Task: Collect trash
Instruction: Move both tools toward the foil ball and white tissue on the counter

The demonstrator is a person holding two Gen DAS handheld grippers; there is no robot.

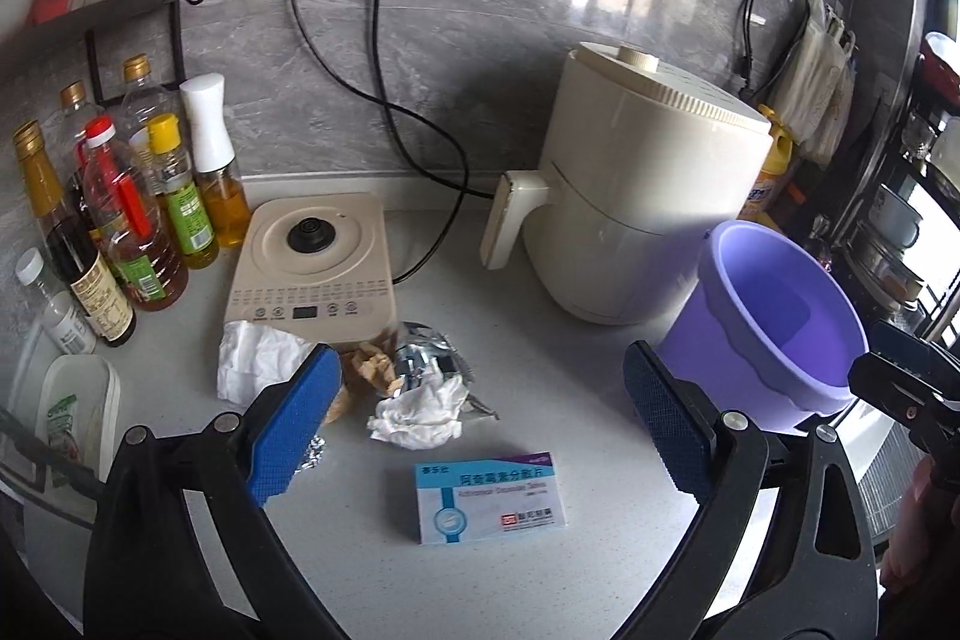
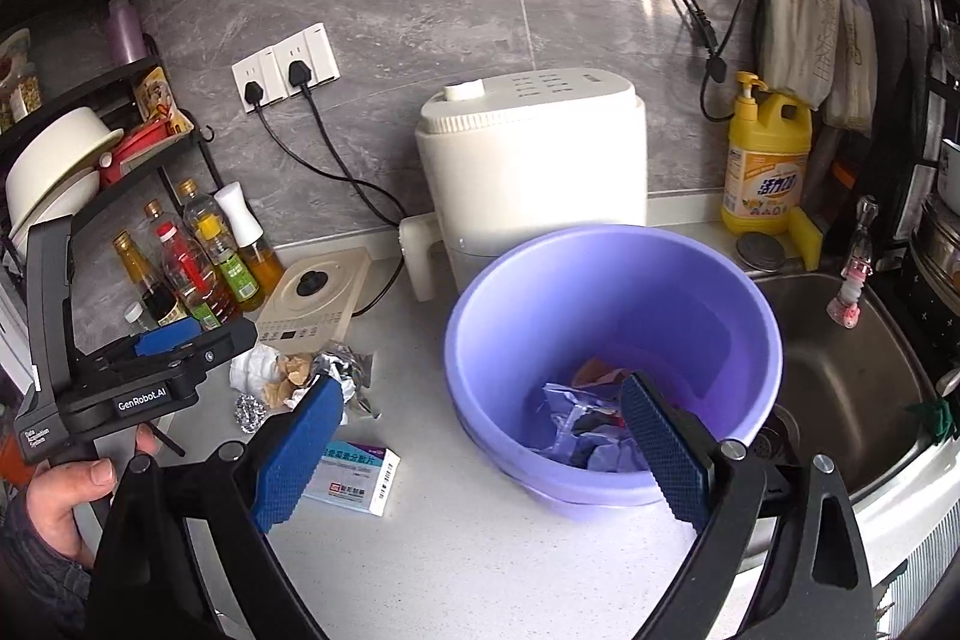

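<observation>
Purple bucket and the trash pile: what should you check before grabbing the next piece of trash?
1. Left gripper empty, jaws wide apart: ok.
2. Right gripper empty, jaws wide apart: ok.
3. Purple bucket upright on the counter, mouth open, some trash already inside: ok.
4. Trash still to collect: crumpled tissue, foil wrapper, brown scraps and medicine box lie on the counter: ok.
5. Path from pile to bucket free of other things: ok.
6. Whether the medicine box is empty, so really trash: cannot tell.
</observation>
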